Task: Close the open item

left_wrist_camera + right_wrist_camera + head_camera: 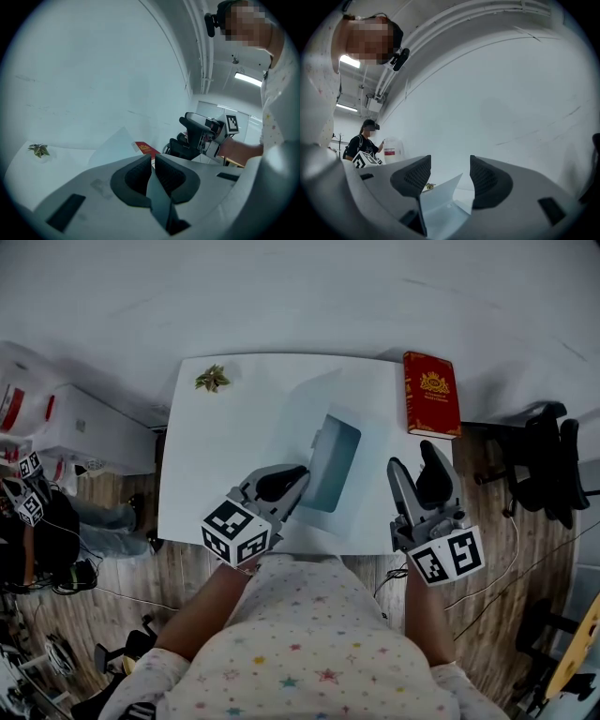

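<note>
Two grippers flank the open laptop (pixel 330 463) on the surface (pixel 211 479) in the head view. The left gripper (pixel 301 473) is just beside it and seems nearer than the right gripper (pixel 412 457).

Left gripper view: fingers (pixel 136 176) together, empty.

Right gripper view: fingers (pixel 412 176) apart, with the lid ahead between them.

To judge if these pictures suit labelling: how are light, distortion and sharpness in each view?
Head view: dim, bluish, edges curved; the red book is clear on the pale table. Left gripper view: strong fisheye, black corners, a bright ceiling lamp, shut left tongs slightly soft. Right gripper view: same fisheye; open right tongs dark against a flat pale wall.
</note>
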